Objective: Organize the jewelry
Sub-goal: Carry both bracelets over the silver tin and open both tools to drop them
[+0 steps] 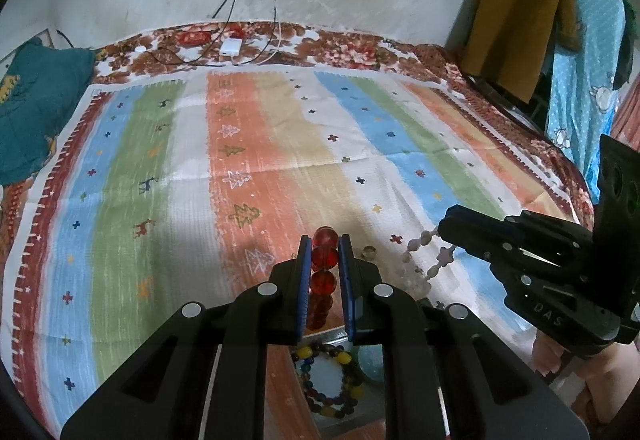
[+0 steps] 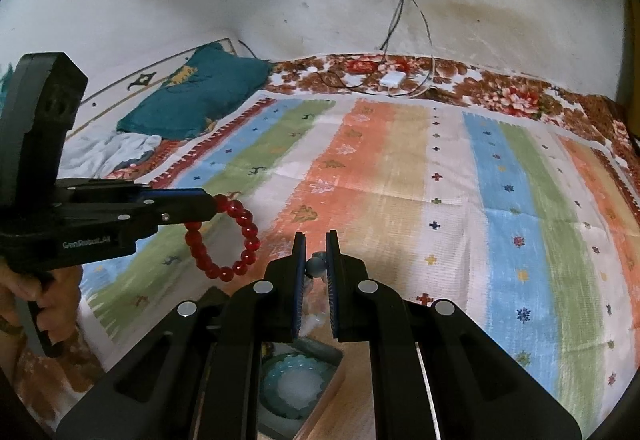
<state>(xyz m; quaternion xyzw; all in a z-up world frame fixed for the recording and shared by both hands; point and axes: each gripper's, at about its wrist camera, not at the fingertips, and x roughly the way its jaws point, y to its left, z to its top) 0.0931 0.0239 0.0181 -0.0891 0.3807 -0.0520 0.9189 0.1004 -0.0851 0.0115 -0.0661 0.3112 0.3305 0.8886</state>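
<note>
My left gripper is shut on a red bead bracelet and holds it above the striped cloth; the bracelet hangs as a loop from the left gripper in the right wrist view. My right gripper is shut on a pale bead bracelet; in the left wrist view that bracelet of white and pinkish beads dangles from the right gripper. Under the grippers a box holds a multicoloured bead bracelet and a light turquoise bracelet.
A striped patterned cloth covers the bed. A teal pillow lies at the far left. A white charger and cables lie by the wall. Clothes hang at the right. A small ring lies on the cloth.
</note>
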